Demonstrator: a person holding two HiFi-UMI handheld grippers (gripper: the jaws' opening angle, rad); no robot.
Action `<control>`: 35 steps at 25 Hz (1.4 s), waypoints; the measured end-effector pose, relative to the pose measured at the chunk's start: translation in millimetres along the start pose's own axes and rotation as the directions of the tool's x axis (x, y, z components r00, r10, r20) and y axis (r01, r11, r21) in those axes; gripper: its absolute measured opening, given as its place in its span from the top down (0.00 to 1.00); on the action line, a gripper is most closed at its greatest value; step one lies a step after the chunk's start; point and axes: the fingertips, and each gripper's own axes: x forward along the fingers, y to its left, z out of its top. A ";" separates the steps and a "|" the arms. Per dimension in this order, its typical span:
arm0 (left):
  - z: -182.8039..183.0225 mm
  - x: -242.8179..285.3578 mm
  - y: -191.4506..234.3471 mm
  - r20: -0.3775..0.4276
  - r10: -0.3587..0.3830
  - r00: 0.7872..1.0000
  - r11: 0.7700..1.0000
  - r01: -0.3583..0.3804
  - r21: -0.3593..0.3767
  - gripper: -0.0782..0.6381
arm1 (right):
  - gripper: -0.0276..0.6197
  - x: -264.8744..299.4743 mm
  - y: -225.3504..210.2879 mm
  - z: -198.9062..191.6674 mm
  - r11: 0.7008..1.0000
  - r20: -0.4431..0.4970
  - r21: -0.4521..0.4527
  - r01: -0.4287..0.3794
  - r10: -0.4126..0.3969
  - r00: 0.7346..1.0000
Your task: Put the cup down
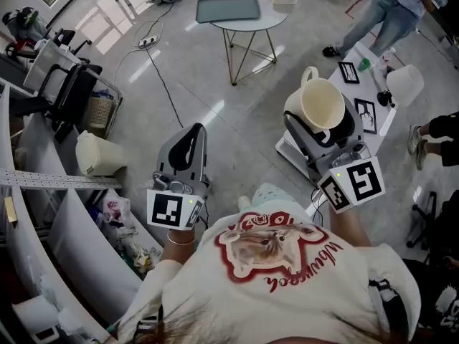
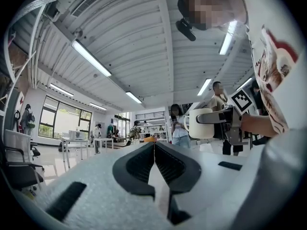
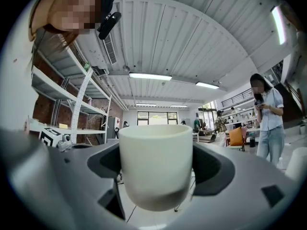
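Note:
A cream cup [image 1: 320,104] with a handle is held upright in the air by my right gripper [image 1: 320,126], over the grey floor and in front of the person's chest. In the right gripper view the cup [image 3: 155,163] fills the space between the jaws of that gripper [image 3: 156,171], which are shut on its sides. My left gripper [image 1: 191,136] is held at the left, jaws pressed together with nothing in them. From the left gripper view the shut jaws of the left gripper [image 2: 154,152] point into the room, and the cup [image 2: 200,123] shows at the right.
A round white table [image 1: 275,19] with a grey tray [image 1: 228,8] stands ahead. A white table [image 1: 385,123] with marker cards and a white shade [image 1: 405,84] is at the right. Shelving [image 1: 50,181], a cream bin [image 1: 97,155] and a floor cable [image 1: 162,74] are at the left. A person [image 1: 391,13] stands far right.

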 end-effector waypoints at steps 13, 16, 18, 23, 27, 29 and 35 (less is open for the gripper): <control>-10.2 36.3 34.8 0.002 0.002 1.000 1.000 -0.002 0.003 0.87 | 0.33 48.2 -27.6 -8.4 1.000 0.005 0.010 0.025 -0.025 1.000; -13.0 60.0 52.8 0.002 0.004 1.000 1.000 -0.004 0.013 0.87 | 0.33 75.5 -41.9 -5.6 1.000 0.018 0.004 0.024 -0.024 1.000; -14.2 79.5 66.2 0.007 0.007 1.000 1.000 -0.007 0.018 0.87 | 0.33 96.2 -53.2 -3.2 1.000 0.027 -0.013 0.023 -0.023 0.999; -18.8 130.9 95.4 0.010 0.002 1.000 0.999 -0.003 0.043 0.87 | 0.33 152.3 -84.3 -4.4 0.999 0.022 -0.041 0.013 -0.012 1.000; -19.5 176.6 124.0 0.019 0.020 1.000 0.999 -0.021 0.032 0.87 | 0.33 201.4 -110.8 -2.5 0.999 0.017 -0.041 -0.010 0.011 1.000; -18.7 200.6 136.0 0.025 0.025 0.999 0.999 -0.026 0.034 0.87 | 0.33 224.9 -124.7 -0.6 0.999 0.019 -0.039 -0.022 0.023 1.000; -20.6 267.5 165.6 0.033 0.043 0.999 0.999 -0.044 0.018 0.87 | 0.33 281.6 -167.3 5.0 0.998 0.027 -0.047 -0.041 0.043 0.999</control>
